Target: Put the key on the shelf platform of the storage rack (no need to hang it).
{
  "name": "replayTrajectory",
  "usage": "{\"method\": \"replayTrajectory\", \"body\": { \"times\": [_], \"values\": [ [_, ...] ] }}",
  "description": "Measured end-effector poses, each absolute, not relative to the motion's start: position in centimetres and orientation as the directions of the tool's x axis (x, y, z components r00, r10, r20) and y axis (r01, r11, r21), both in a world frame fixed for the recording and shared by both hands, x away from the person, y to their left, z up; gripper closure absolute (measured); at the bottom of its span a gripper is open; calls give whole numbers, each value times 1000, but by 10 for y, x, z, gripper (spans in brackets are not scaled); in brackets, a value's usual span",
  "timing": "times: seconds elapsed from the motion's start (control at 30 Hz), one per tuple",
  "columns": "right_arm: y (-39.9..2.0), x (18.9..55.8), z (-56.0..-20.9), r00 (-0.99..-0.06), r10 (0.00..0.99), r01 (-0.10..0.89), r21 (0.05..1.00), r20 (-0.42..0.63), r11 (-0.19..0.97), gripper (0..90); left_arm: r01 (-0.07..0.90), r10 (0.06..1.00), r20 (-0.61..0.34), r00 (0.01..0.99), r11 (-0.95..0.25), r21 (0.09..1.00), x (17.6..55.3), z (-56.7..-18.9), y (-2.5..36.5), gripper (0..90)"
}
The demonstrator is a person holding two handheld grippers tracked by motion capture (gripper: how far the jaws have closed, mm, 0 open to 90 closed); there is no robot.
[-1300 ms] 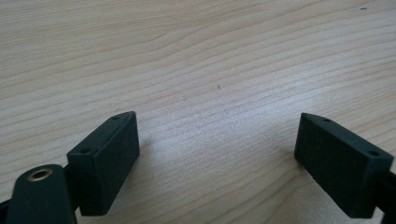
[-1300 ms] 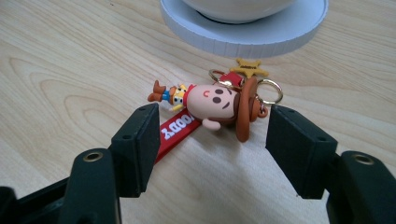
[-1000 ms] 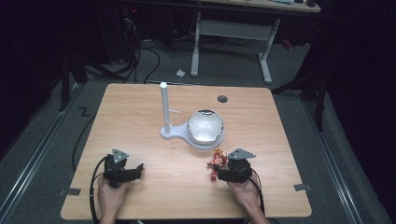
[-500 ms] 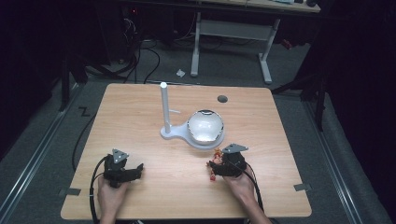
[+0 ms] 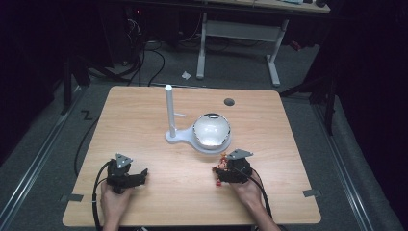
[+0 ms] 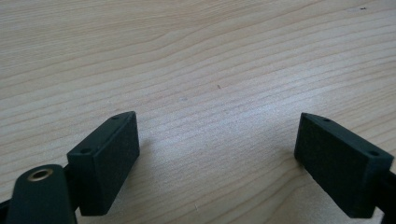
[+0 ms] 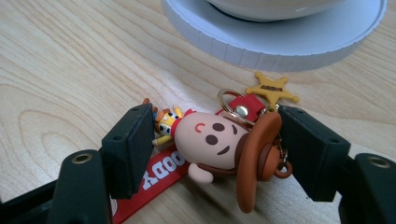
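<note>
A wooden surface [image 5: 144, 125] has wide bare room to the left tool's far side and between the two tools. The left tool [image 5: 139, 174] rests low near the front edge in a hand, jaws spread wide over bare wood. The right tool [image 5: 219, 174] sits near the front edge, just short of a white stand's round base [image 7: 280, 42]. A cowboy keychain figure [image 7: 224, 149] lies on the wood between its jaws, which have just been closing; the hat brim touches one jaw, the other stands just beside the figure.
</note>
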State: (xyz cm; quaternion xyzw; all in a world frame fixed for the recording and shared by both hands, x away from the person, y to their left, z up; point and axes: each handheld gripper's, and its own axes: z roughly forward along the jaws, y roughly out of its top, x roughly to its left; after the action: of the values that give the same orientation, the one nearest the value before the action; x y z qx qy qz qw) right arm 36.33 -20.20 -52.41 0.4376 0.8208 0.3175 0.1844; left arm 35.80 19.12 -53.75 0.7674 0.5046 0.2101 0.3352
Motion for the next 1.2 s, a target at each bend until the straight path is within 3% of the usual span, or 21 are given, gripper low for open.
{"method": "replayTrajectory", "body": {
  "times": [0.7,1.2],
  "values": [
    [-215,354,-505,-564,825,572,722,2,390,308,634,915,-16,402,-266,727,358,-538,191,143],
    [-233,351,-470,-559,829,546,741,-25,390,309,634,915,-16,402,-266,727,358,-538,191,143]
  ]
}}
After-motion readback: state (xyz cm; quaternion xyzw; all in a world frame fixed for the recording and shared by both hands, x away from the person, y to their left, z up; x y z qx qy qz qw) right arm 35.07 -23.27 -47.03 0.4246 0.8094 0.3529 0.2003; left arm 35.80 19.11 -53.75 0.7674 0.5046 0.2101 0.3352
